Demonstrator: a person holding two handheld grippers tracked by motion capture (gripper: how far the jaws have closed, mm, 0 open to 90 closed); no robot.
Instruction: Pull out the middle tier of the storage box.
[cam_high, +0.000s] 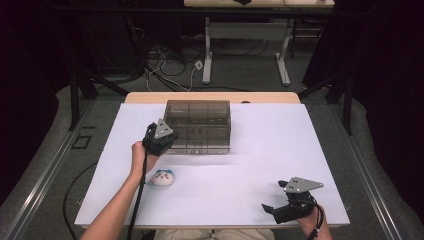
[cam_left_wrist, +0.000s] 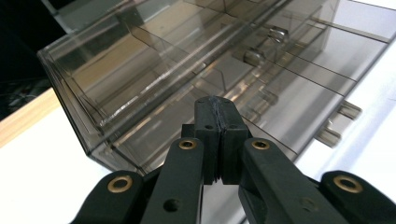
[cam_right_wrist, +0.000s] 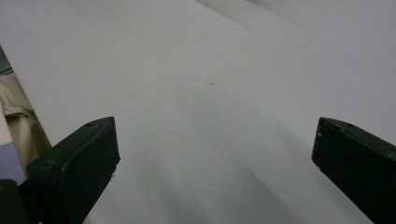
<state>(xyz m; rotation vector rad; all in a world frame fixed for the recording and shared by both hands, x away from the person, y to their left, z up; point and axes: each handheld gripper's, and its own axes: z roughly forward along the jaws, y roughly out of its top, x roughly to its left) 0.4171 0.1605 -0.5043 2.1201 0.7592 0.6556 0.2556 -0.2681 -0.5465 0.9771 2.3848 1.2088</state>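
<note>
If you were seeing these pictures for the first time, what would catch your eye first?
A smoky clear plastic organizer box with dividers sits toward the far side of the white table, and the left gripper, jaws shut, is right at its front left corner. A small white plush toy lies nearer the person, while the right gripper rests open at the near right.

We count one smoky transparent plastic organiser box (cam_high: 198, 125) with inner dividers, at twelve o'clock on the white table sheet (cam_high: 260, 150). We see one small white plush toy (cam_high: 163, 177) with blue ears at about eight o'clock. We count two black two-jaw grippers: the left gripper (cam_high: 159, 139) and the right gripper (cam_high: 274, 196), at five o'clock.
</note>
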